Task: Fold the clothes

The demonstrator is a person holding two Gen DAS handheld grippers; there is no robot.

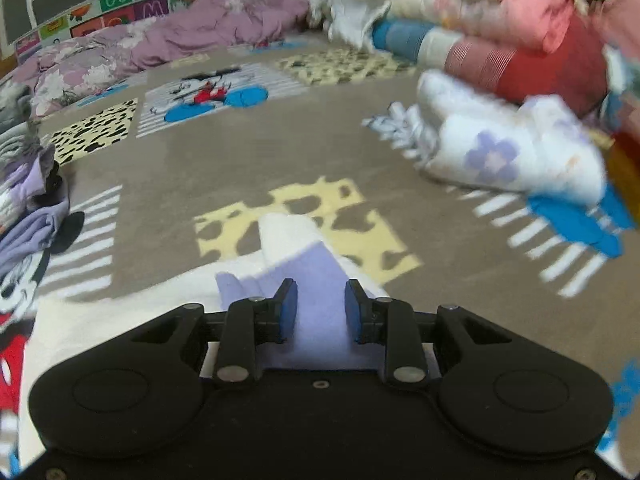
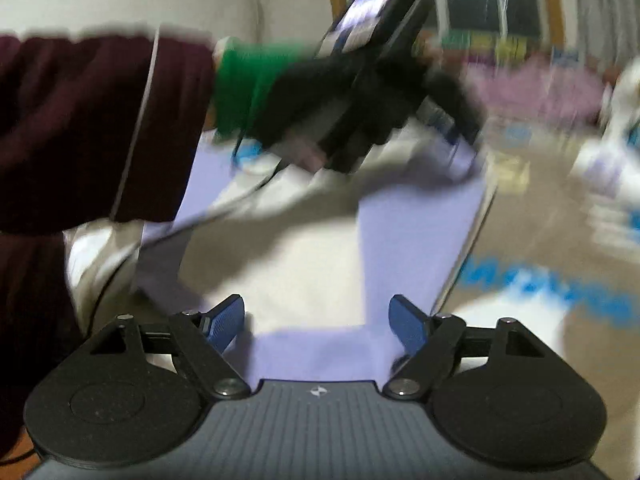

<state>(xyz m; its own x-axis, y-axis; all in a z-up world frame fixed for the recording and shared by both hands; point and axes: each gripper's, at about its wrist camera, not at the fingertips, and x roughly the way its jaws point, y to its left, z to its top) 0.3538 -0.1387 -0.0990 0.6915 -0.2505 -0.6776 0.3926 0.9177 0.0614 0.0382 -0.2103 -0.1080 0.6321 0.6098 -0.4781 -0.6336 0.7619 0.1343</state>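
**Both grippers over a white and lilac garment on the bed**

The white and lilac garment (image 1: 316,280) is lying spread on the patterned brown bedcover (image 1: 224,160), at the near edge of the bed. The left gripper (image 1: 321,300) is hanging over a lilac strip of it with its jaws partly apart; the cloth is passing between the blue pads (image 1: 289,312), but whether they are pressing on it I cannot tell. The right gripper (image 2: 318,318) is standing released, jaws wide, with the lilac cloth lying under and between them and not being pinched. In the right wrist view, a person's gloved hand (image 2: 320,96), with a green cuff and a dark red sleeve (image 2: 80,120), is carrying the left gripper above the far part of the garment. A stack of folded clothes (image 1: 500,40) is sitting far right, a white flowered bundle (image 1: 500,148) near it, and a purple quilt (image 1: 180,36) is lying along the far left.
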